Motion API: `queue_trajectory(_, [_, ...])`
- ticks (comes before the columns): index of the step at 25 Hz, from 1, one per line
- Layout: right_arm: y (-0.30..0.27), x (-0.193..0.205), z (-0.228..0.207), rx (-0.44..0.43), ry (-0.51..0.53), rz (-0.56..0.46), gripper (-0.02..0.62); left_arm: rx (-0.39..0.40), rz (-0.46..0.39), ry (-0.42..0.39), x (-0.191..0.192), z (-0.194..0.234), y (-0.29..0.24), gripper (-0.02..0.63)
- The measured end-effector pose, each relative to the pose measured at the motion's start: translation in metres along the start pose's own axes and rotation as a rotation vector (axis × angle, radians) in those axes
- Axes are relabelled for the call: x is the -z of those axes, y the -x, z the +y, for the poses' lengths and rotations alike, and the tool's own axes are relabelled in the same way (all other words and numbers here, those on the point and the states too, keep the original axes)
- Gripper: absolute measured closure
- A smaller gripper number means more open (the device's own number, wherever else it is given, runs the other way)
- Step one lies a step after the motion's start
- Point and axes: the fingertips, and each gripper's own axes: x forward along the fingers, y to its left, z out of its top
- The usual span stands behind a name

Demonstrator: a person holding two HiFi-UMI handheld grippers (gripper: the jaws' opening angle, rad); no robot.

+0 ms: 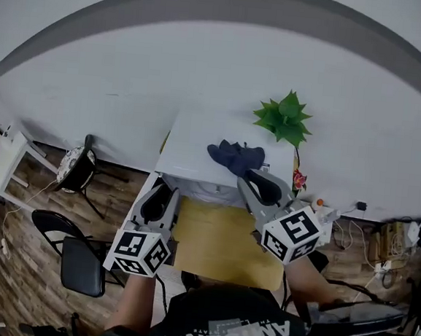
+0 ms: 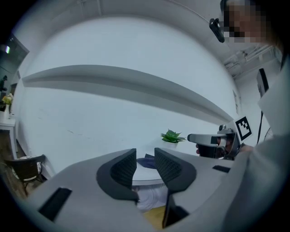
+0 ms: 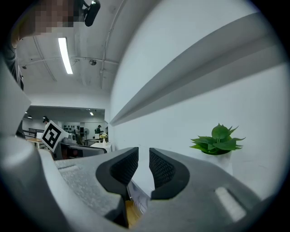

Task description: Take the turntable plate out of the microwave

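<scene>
A white box-shaped appliance (image 1: pixel 193 151), apparently the microwave, stands against the wall and shows only its top in the head view. Its door and the turntable plate are hidden. My left gripper (image 1: pixel 161 191) is held at the appliance's front left corner, my right gripper (image 1: pixel 252 176) at its front right. In the left gripper view the left gripper (image 2: pixel 145 154) points level at the white top, its jaws apart with nothing between them. The right gripper (image 3: pixel 144 152) shows a narrow gap between its pads (image 3: pixel 161 170), also with nothing in it.
A dark blue cloth (image 1: pixel 235 157) lies on the appliance's top. A green potted plant (image 1: pixel 284 117) stands at its right. A yellow surface (image 1: pixel 219 241) lies in front of me. Two dark chairs (image 1: pixel 78 258) and a white side table (image 1: pixel 4 160) are at the left, cables (image 1: pixel 379 248) at the right.
</scene>
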Motion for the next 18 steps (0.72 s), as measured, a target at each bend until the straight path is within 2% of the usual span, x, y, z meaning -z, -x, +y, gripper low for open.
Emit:
queue_trajectory(4, [-0.018, -0.002, -0.001, 0.075, -0.020, -0.023, 0.515, 0.093, 0.014, 0.033, 0.000, 0.016, -0.017, 0.476])
queue_trajectory(9, [-0.026, 0.009, -0.001, 0.170, -0.082, -0.026, 0.459, 0.151, 0.051, 0.084, 0.013, 0.033, -0.030, 0.460])
queue_trajectory(18, [-0.027, 0.065, -0.003, 0.221, -0.248, 0.032, 0.417, 0.219, 0.157, 0.159, 0.061, 0.033, -0.037, 0.440])
